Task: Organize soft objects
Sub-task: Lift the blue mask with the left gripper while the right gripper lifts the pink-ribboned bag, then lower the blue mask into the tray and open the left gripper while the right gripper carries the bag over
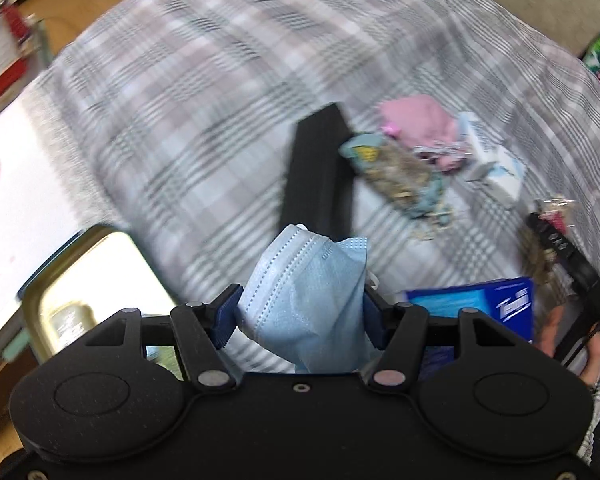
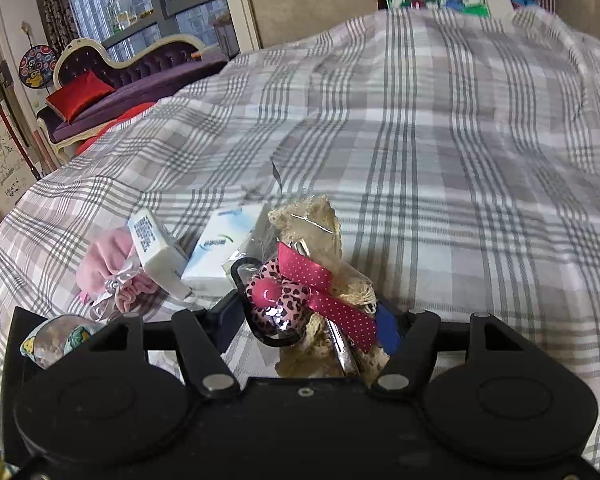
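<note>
1. Left tool (image 1: 300,314) is clamped on a crumpled blue mask (image 1: 306,300), held above the plaid bed (image 1: 180,100); the grip catches bunched fabric only, so I judge a quick swing could let it slide out.
2. Right tool (image 2: 308,320) is clamped on a bagged bow clip (image 2: 300,288), with lace behind; the slick wrapper may slip.
3. Just beyond the left tool lie a black box (image 1: 320,168) and a blue carton (image 1: 480,304); the mask's loose end could snag either.
4. Farther right, a pink cloth (image 1: 416,120) and tissue packs (image 2: 216,256) crowd together.
5. Ahead of the right tool the bed is open; its left edge drops away.
</note>
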